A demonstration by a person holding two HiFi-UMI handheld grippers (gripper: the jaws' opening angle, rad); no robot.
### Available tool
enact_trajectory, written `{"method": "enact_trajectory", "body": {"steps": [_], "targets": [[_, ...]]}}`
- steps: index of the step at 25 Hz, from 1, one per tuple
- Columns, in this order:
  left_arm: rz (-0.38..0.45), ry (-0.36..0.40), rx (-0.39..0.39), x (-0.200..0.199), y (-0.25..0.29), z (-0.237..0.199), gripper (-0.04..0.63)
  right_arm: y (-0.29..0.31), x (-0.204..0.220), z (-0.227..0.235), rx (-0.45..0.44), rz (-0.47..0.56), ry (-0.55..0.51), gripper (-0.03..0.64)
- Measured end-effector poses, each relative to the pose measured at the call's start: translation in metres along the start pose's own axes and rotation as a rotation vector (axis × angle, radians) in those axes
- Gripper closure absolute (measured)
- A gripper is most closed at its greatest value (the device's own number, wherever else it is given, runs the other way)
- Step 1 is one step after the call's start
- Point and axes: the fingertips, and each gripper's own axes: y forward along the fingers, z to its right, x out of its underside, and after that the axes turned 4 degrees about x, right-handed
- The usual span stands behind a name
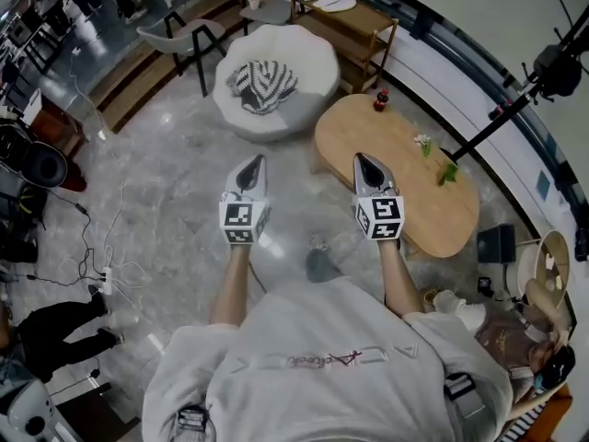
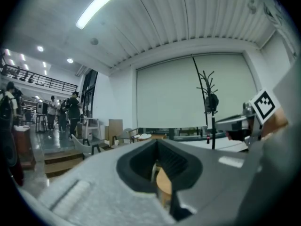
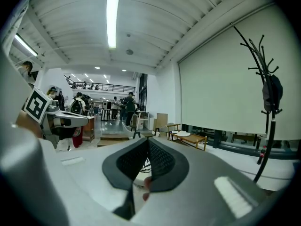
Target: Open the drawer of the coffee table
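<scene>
Facing the coffee table, left gripper and right gripper both closed, empty; best get low, open jaws, find the drawer front.

Bright ceiling strip light glares softly; fisheye edges curve and darken, foreground blurs.
</scene>
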Motion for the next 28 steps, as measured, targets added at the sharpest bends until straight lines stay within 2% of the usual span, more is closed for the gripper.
{"method": "enact_trajectory", "body": {"steps": [12,28], "targets": [[0.006,0.015,-0.008,-0.026,0.121,-0.037,0.593,0.114,-0.028,0.067,-0.016,0.023,0.005,0.612],[-0.018,0.046,-0.003,-0.030,0.212,-0.051,0.593,0.188,-0.022,0.118,-0.023,0.022,0.028,0.612]]}}
